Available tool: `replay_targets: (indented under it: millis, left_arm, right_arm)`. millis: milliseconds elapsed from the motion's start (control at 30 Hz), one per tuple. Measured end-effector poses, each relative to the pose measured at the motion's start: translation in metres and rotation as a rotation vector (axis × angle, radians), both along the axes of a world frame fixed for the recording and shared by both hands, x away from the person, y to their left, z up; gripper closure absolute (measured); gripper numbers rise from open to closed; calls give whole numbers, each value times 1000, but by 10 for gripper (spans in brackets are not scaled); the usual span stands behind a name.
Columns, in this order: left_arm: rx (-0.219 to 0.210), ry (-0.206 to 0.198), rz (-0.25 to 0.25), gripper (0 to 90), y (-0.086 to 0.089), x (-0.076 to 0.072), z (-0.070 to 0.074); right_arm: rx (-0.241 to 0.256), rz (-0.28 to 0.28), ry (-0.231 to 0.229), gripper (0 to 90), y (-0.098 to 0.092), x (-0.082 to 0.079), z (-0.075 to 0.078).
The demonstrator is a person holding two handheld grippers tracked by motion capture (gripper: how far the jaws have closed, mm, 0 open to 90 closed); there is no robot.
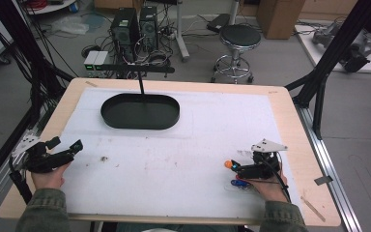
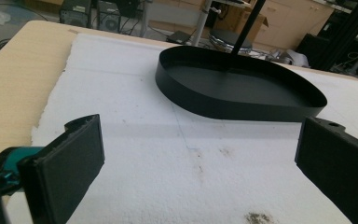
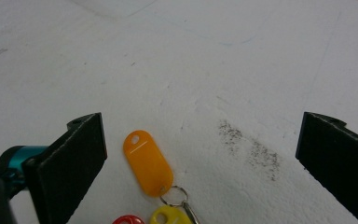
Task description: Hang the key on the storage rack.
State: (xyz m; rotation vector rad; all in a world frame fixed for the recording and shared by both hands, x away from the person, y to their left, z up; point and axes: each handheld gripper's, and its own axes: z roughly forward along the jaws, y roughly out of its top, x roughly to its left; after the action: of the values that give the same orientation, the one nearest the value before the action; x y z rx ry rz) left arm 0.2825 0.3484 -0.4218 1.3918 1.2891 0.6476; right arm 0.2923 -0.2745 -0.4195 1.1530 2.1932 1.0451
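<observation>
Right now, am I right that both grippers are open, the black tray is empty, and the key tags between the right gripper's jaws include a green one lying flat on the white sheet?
Nearly: the flat tag is orange, not green. The right gripper view shows the orange tag between the open jaws of the right gripper, on the white sheet. The left gripper is open, and the black tray is empty.

A lab — computer towers (image 1: 135, 26) amid tangled floor cables (image 1: 147, 55), a stool (image 1: 236, 46), black frame struts (image 1: 335, 50).

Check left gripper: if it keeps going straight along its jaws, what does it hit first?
Probably the black oval tray. The left gripper is open, with bare white mat between it and the tray's near wall; height is unclear.
</observation>
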Motion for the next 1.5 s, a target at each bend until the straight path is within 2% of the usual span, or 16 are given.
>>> replay_targets:
  millis: [200, 267, 600, 667, 800, 900, 1000, 1067, 1167, 1233, 1300, 1367, 1400, 1433, 1467, 1500]
  left_arm:
    - [2, 2, -5, 17, 0, 0, 0]
    - [3, 3, -5, 17, 0, 0, 0]
    - [0, 4, -10, 17, 0, 1, 0]
    - [2, 5, -11, 17, 0, 1, 0]
    - [8, 4, -13, 17, -1, 1, -1]
    - [16, 2, -20, 17, -3, 2, -1]
    - [16, 1, -21, 17, -3, 2, -1]
    - [17, 2, -20, 17, -3, 2, -1]
    - [15, -1, -20, 17, -2, 2, -1]
    - [16, -2, -20, 17, -2, 1, -1]
    - [15, -3, -20, 17, -2, 1, -1]
    - [15, -3, -19, 17, -2, 1, -1]
    - [14, -3, -17, 17, -2, 1, -1]
    - [13, -3, -16, 17, -2, 1, -1]
    - [13, -3, -16, 17, -2, 1, -1]
    - [14, -3, -17, 17, -2, 1, -1]
  right_arm:
    - [-19, 35, 41, 9, 4, 5, -4]
    - [-26, 55, 61, 42, 5, 6, -5]
    - [-58, 110, 159, 78, 9, 15, -13]
    - [-51, 129, 180, 172, 8, 16, -13]
    - [-64, 152, 200, 227, 9, 19, -12]
    - [-72, 180, 234, 290, 10, 22, -15]
    - [-83, 185, 231, 317, 10, 23, -15]
    - [-91, 196, 220, 465, 10, 22, -14]
    - [-110, 234, 217, 588, 13, 19, -12]
    - [-146, 266, 209, 660, 18, 17, -10]
    - [-189, 283, 196, 686, 23, 15, -8]
    - [-209, 283, 192, 695, 25, 14, -7]
    - [-211, 283, 189, 704, 25, 13, -6]
    - [-201, 284, 189, 764, 24, 13, -5]
    - [-168, 284, 173, 853, 22, 11, -1]
    - [-143, 285, 158, 863, 20, 10, 2]
